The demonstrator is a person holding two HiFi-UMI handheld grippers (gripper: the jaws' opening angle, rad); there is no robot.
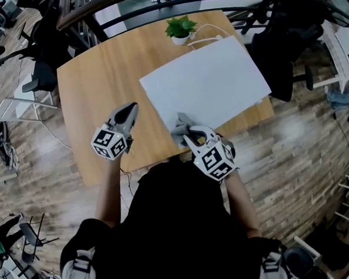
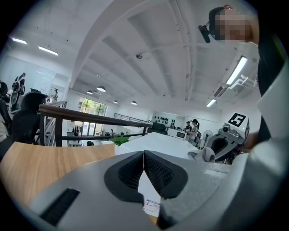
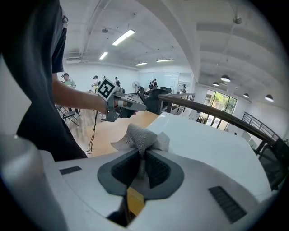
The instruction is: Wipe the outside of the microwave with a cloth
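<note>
Right gripper view: shows the white right gripper (image 3: 143, 155) pinched shut on a crumpled grey mesh cloth (image 3: 141, 137), bunched end poking out past the pads. Places that cloth at the near corner of the flat white box-shaped microwave (image 3: 212, 149), at or just above its top face; cannot confirm contact.

Left gripper view: shows the white left gripper (image 2: 144, 158) with pads pressed together on nothing.

Head view: puts it over the light wooden table (image 1: 101, 78), just beside the microwave's left side and not touching it. Also logs 1 small green potted plant (image 1: 180, 29) and 1 white cable (image 1: 207, 30) at the far end of the microwave.

Step in hand, as judged: opening of the wipe on the top face, with the cloth at the near edge. Most of the task probably ahead.

Next move calls for:
- pressing the cloth flat onto the top;
- sweeping toward the far edge in overlapping passes;
- keeping the pinch firm so the cloth does not slip out;
- holding the left gripper clear, or bracing the casing with it if the microwave slides.
</note>
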